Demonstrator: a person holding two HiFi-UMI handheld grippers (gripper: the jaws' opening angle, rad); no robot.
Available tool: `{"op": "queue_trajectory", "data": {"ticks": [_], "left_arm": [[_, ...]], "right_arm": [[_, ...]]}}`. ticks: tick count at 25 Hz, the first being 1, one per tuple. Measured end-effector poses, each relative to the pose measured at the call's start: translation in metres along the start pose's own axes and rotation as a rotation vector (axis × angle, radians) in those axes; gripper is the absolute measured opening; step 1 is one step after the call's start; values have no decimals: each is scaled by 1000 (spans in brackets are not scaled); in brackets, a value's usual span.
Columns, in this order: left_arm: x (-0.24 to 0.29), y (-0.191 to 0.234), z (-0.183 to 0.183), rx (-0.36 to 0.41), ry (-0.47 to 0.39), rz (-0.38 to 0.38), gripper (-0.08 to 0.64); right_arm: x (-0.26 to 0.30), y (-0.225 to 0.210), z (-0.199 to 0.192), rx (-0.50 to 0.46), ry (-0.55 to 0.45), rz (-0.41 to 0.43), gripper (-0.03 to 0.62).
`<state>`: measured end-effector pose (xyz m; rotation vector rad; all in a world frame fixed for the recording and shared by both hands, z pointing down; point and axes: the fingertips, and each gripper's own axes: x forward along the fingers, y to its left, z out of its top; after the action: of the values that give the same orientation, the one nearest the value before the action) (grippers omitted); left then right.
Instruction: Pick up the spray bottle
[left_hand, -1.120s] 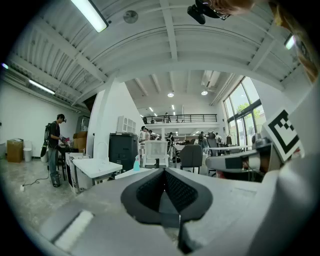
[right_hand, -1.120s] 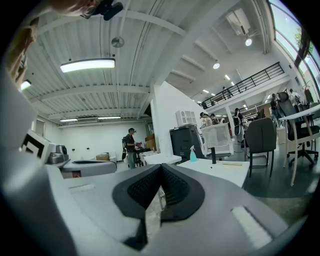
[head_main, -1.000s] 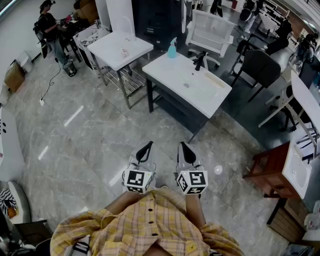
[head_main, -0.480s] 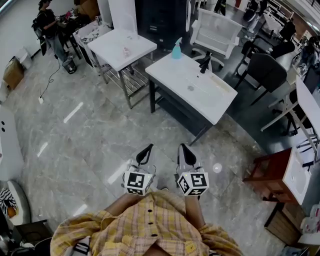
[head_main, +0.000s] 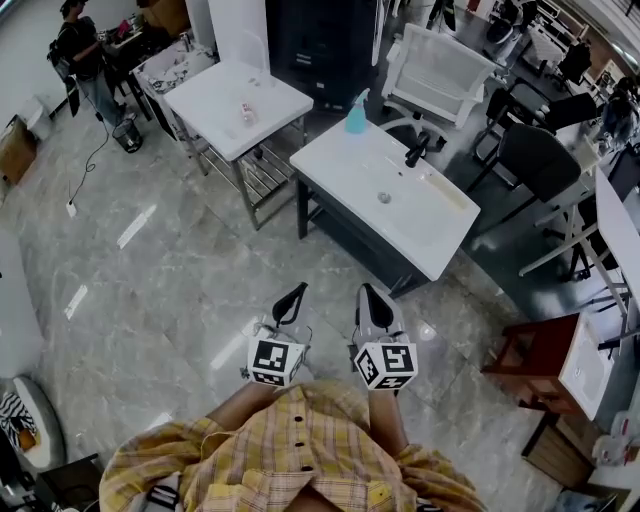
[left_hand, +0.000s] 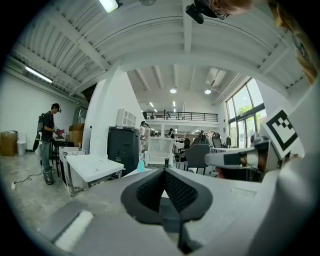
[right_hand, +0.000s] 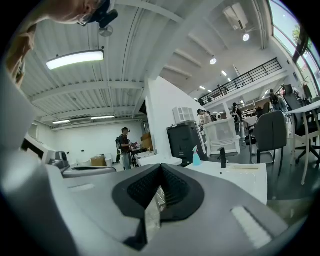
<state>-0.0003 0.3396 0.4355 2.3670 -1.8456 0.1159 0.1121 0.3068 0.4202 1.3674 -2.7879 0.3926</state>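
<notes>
Both closed, empty: left tool (head_main: 297, 292), right tool (head_main: 366, 292) (side by side); spray bottle (head_main: 356, 114) on counter (head_main: 345, 160) beyond.

The person wears a yellow plaid shirt (head_main: 300, 460) with dark buttons (head_main: 298, 443). The left gripper (head_main: 294, 293) and right gripper (head_main: 367, 293) are pale grey, with black ribbed pads (left_hand: 150, 190) and cubes (head_main: 276, 360) bearing black-and-white square markers.

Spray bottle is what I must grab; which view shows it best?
Head view: the spray bottle stands whole on the white counter, at its far corner. Right gripper view shows it small, side-on; left gripper view, tinier still.
</notes>
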Motion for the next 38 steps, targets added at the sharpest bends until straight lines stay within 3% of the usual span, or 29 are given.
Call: {"op": "queue_trajectory", "data": {"ticks": [8,16,22,38], "left_arm": [[35,40,-9,-22,46,-21,-3],[104,77,-14,-17,25,-33,-3],[173,111,0,26,17,-61,-3],[330,156,41,20,18,-101,-3]], "right_arm": [[51,-8,9,-6,17,-41,0],[122,-36,1,-10,10,-37,0],[189,-67,15,-2,-17,-55,0],[322,-151,56,17,-19,-79,0]]}}
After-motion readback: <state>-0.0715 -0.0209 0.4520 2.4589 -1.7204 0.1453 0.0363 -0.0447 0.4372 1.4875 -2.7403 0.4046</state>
